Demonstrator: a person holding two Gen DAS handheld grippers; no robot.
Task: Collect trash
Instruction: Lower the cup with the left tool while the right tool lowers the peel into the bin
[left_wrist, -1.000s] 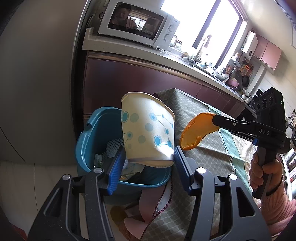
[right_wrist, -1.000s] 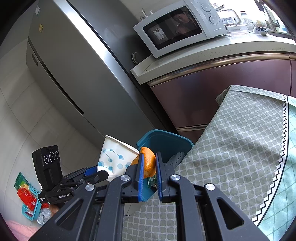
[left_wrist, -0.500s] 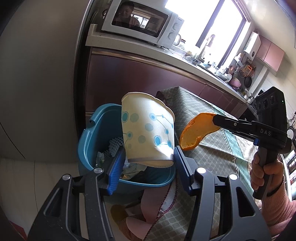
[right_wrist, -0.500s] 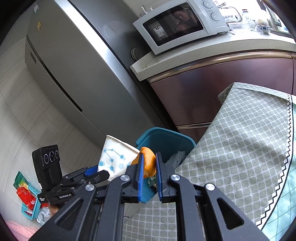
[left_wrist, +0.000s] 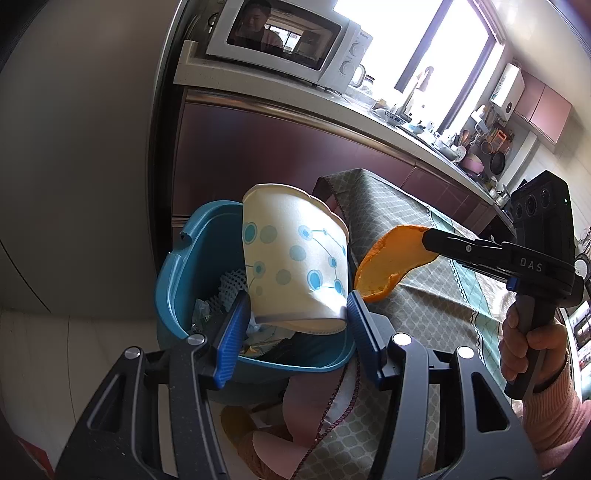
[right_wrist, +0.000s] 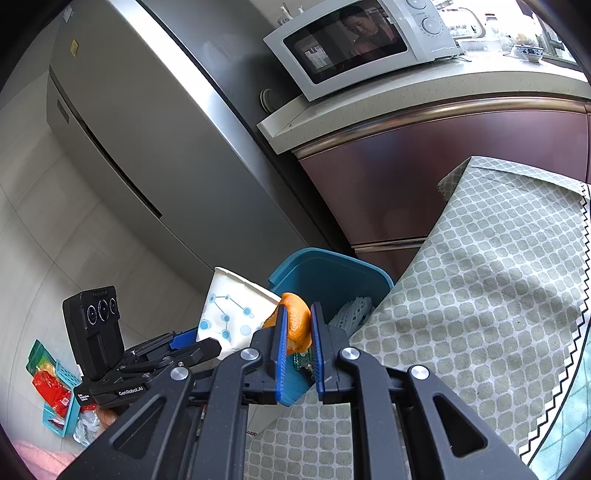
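White blue-dotted paper cup (left_wrist: 293, 258), orange peel (left_wrist: 391, 264)

You are in a home kitchen: a microwave (left_wrist: 284, 40) stands on the worktop (left_wrist: 332, 101), with a steel fridge (right_wrist: 155, 147) beside the microwave and a cluttered sink area (left_wrist: 436, 136) beyond it.

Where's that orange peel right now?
The orange peel is pinched in the right claw, held in the air beside the paper cup, just short of the blue bin.
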